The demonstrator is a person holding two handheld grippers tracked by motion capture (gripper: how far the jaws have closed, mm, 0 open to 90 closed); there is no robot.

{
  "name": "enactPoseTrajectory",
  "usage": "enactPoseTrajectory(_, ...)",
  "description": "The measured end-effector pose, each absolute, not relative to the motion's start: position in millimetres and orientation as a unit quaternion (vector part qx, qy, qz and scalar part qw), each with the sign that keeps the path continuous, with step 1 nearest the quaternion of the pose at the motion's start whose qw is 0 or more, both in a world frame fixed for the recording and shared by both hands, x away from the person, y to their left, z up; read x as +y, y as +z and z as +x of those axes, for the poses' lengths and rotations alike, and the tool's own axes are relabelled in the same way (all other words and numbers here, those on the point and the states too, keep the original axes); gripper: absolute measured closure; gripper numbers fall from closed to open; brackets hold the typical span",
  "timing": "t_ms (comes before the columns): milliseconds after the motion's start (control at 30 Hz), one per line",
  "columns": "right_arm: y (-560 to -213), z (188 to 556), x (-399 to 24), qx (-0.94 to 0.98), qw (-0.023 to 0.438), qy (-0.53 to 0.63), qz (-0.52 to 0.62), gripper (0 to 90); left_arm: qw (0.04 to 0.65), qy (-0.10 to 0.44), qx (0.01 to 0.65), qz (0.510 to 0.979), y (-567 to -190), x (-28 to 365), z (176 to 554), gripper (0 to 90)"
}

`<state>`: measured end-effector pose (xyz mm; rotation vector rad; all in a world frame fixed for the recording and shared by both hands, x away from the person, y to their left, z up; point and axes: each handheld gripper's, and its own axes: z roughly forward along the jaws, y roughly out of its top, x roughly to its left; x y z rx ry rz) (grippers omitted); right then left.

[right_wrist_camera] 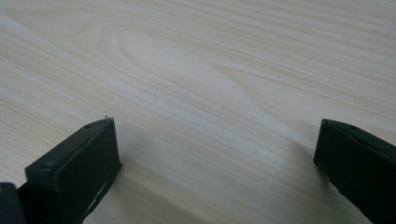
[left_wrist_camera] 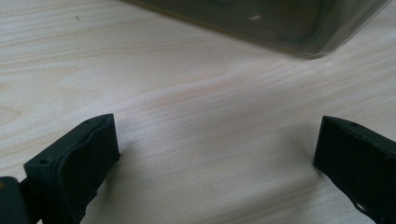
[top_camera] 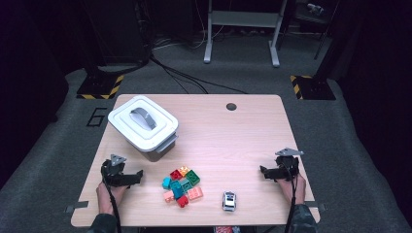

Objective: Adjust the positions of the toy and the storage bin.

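Observation:
A heap of coloured toy bricks [top_camera: 181,186] lies near the front middle of the wooden table [top_camera: 233,136]. A small white and grey toy car [top_camera: 229,201] stands just right of the heap. A white lidded box [top_camera: 143,126] with a grey handle sits at the back left. My left gripper [top_camera: 138,175] rests on the table left of the bricks, open, with bare wood between its jaws [left_wrist_camera: 215,154]. The box's grey wall [left_wrist_camera: 261,23] shows ahead of it. My right gripper [top_camera: 264,171] rests at the right side, open over bare wood [right_wrist_camera: 215,154].
A round cable hole [top_camera: 231,106] lies near the table's far edge. Beyond the table are grey carpet, black cables, a metal frame's legs [top_camera: 241,29] and yellow-black striped floor plates [top_camera: 101,87].

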<state>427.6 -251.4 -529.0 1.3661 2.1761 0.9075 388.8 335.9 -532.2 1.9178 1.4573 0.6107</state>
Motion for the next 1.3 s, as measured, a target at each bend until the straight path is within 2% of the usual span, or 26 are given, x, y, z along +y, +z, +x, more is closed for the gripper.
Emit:
enactPoseTrajectory(467,-529.0,427.6,-250.4,0.777,0.205,0.327,0.497,0.0,0.370,0.217,0.564,0.706,-516.3,346.0,385.6,0.0)
enactPoseTrajectory(700,-528.8,427.6,-250.2,0.776,0.205,0.327,0.499,0.0,0.378,0.216,0.562,0.703,-479.5,351.6,389.7,0.0)
enactPoseTrajectory(1067,-528.8,427.5,-250.3,0.775,0.208,0.326,0.499,0.0,0.403,0.250,0.553,0.685,-406.2,357.3,411.0,0.2)
enactPoseTrajectory(1300,-528.8,427.5,-250.3,0.775,0.207,0.326,0.500,0.0,0.387,0.251,0.552,0.695,-396.1,358.4,437.4,0.3)
